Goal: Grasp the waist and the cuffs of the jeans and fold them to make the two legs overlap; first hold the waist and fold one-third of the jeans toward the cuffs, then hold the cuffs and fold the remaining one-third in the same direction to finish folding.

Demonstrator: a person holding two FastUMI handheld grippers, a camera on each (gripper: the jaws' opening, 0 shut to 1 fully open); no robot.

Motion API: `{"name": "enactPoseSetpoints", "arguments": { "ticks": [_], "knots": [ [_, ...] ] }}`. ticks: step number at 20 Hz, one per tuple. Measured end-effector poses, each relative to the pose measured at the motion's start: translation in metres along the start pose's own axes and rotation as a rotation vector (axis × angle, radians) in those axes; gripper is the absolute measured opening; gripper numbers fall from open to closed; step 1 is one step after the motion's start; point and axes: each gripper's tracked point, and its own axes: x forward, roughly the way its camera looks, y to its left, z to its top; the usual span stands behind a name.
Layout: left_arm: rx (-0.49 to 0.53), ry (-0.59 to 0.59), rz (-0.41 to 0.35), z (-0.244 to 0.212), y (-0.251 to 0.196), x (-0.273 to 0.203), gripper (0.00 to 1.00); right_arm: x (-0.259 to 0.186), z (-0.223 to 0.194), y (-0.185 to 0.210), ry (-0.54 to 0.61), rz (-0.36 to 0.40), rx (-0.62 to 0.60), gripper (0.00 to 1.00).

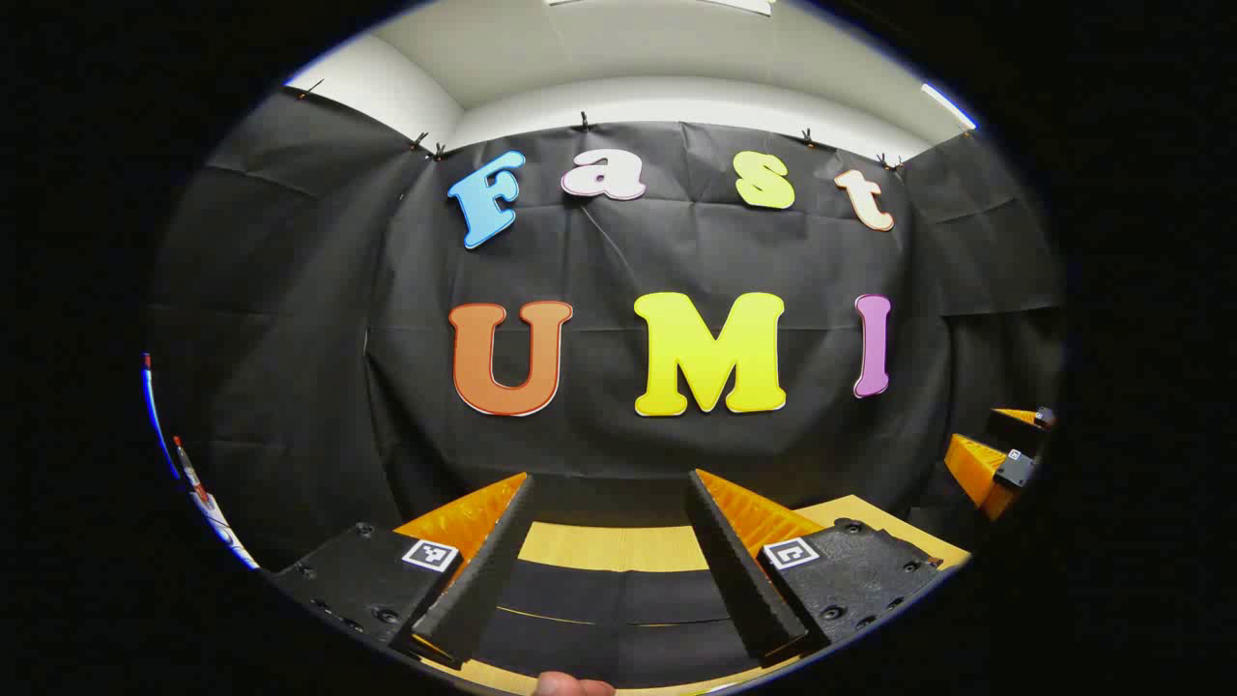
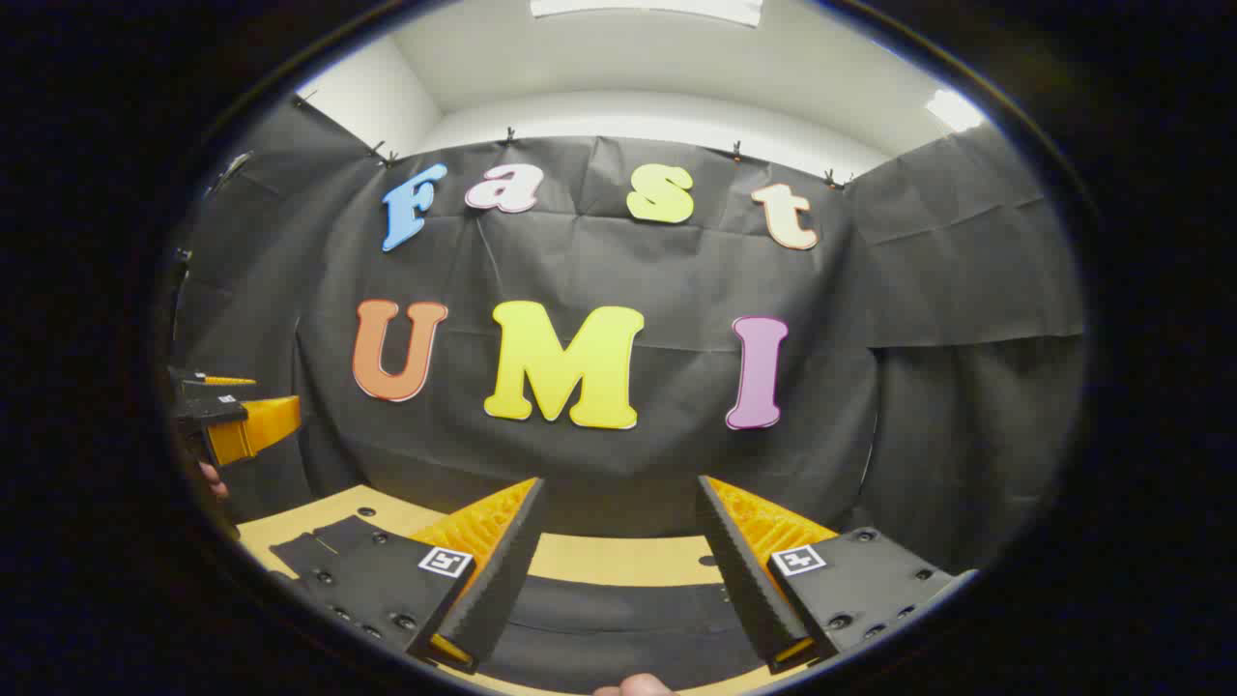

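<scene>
Dark jeans (image 1: 618,599) lie flat on a yellow wooden table (image 1: 618,546), low in the left gripper view between my fingers. My left gripper (image 1: 611,476) is open above them, level and facing the booth wall, with nothing between its fingers. In the right gripper view the jeans (image 2: 618,619) again spread under the fingers, with more dark cloth at the lower left. My right gripper (image 2: 619,480) is open too and holds nothing. Each gripper appears at the edge of the other's view: the right gripper (image 1: 1005,464) far right, the left gripper (image 2: 237,420) far left.
The black cloth wall (image 1: 676,251) stands close behind the table's far edge (image 2: 618,541). A person's fingertip (image 1: 575,684) peeks in at the bottom, and a hand (image 2: 211,478) holds the left gripper.
</scene>
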Motion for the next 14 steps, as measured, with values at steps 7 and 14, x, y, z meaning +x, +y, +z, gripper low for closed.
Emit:
{"name": "enactPoseSetpoints", "arguments": {
  "ticks": [7, 14],
  "knots": [
    [-0.015, 0.015, 0.013, -0.007, 0.01, 0.007, 0.99, 0.004, -0.004, 0.004, 0.002, 0.0, 0.019, 0.96],
    [-0.01, 0.022, 0.02, -0.01, 0.015, 0.012, 1.0, 0.012, -0.006, 0.003, 0.01, 0.012, 0.019, 0.94]
  ]
}}
